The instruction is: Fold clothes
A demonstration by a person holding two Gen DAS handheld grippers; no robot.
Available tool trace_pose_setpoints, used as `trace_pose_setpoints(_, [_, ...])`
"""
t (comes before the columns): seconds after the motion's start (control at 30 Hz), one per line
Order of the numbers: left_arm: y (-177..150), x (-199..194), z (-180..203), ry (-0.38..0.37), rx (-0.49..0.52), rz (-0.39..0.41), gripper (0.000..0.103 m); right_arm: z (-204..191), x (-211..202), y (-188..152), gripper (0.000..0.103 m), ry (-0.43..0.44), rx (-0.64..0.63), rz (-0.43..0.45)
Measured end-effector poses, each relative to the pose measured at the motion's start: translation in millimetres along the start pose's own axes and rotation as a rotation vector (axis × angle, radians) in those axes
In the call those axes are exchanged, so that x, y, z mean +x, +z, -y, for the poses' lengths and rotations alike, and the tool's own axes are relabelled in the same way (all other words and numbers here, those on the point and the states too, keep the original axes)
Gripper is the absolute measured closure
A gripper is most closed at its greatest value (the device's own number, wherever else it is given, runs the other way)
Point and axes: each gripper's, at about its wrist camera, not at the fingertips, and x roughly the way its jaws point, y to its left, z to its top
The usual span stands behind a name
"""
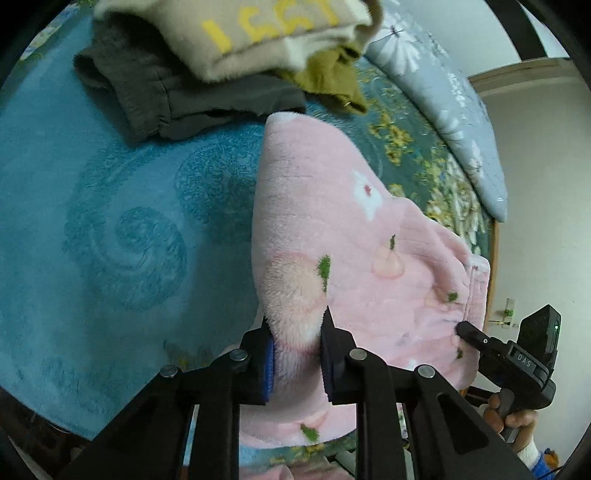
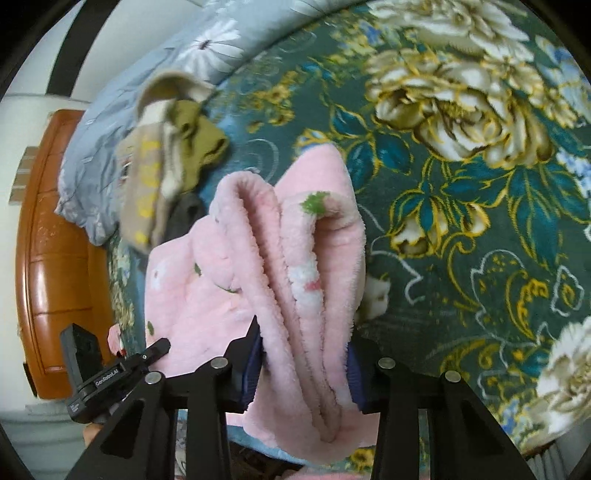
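Note:
A pink fleece garment (image 1: 332, 206) with peach and green leaf prints lies on the bed and hangs between both grippers. My left gripper (image 1: 295, 332) is shut on a bunched edge of it at the near side. My right gripper (image 2: 303, 354) is shut on several gathered folds of the same garment (image 2: 288, 251). The right gripper also shows in the left wrist view (image 1: 506, 354) at the garment's right edge. The left gripper shows in the right wrist view (image 2: 122, 365) at the garment's left edge.
A pile of clothes lies at the far side: a beige top with yellow numbers (image 1: 258, 33), a dark grey piece (image 1: 177, 99) and an olive piece (image 1: 332, 77). A blue swirl blanket (image 1: 110, 221), a green floral bedspread (image 2: 461, 221), a grey-blue floral quilt (image 1: 461, 110) and a wooden headboard (image 2: 55, 258) surround them.

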Motion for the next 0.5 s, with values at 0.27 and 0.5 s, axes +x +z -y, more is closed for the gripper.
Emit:
trace_pose_setpoints(0.27, [-8.6, -50.8, 31.1, -0.046, 0.065, 0.071, 0.082, -31.4, -58.0, -6.4, 0.061, 0.001, -0.066, 0.073])
trace_pose_setpoints(0.5, [1.9, -96.2, 81.0, -0.091, 0.165, 0.172, 0.082, -50.2, -113.6, 6.2, 0.061, 0.038, -0.102, 0.195])
